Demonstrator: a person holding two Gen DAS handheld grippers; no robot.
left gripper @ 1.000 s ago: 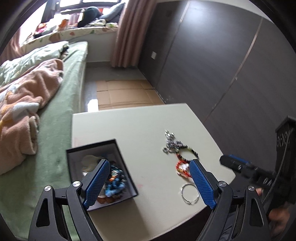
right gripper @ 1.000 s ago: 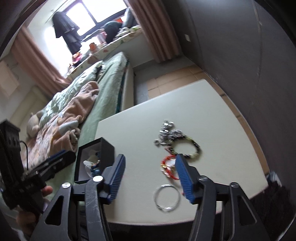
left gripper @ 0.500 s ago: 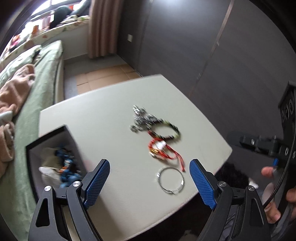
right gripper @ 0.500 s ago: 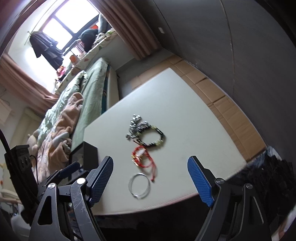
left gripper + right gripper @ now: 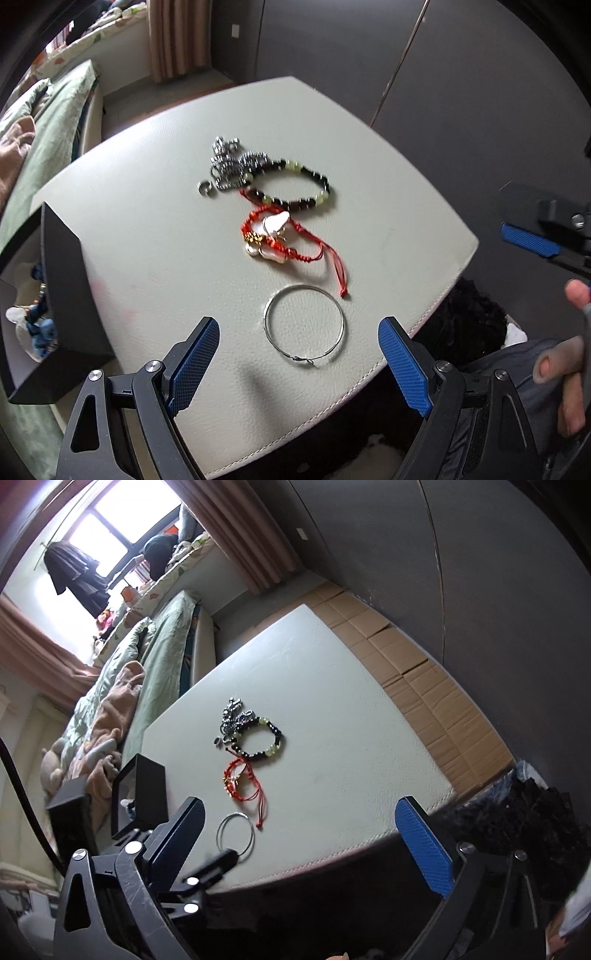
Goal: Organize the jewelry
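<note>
The silver bangle [image 5: 304, 325] lies flat on the pale leather table [image 5: 155, 229], near the table's front edge, and serves as the landmark here. Just beyond the bangle sits the red cord bracelet [image 5: 275, 236] with a white and gold charm; one red tail of it ends just beside the bangle's far rim. Farther from the bangle lies the black and green bead bracelet [image 5: 295, 184], and touching that, farthest from the bangle, a tangle of silver chain [image 5: 232, 162] with a small silver ring [image 5: 204, 188] beside it. To the left of the bangle, at the table's left edge, stands the black jewelry box [image 5: 70, 295], with blue items inside.

The left gripper [image 5: 299, 367] hovers above the bangle's near side, blue pads wide apart, with nothing clamped. The right gripper [image 5: 299, 845] hangs over the table's front edge, to the right of the bangle; its jaws are opening, very wide, and nothing is gripped between them. A hand [image 5: 569, 369] holds its handle at the right of the left wrist view
</note>
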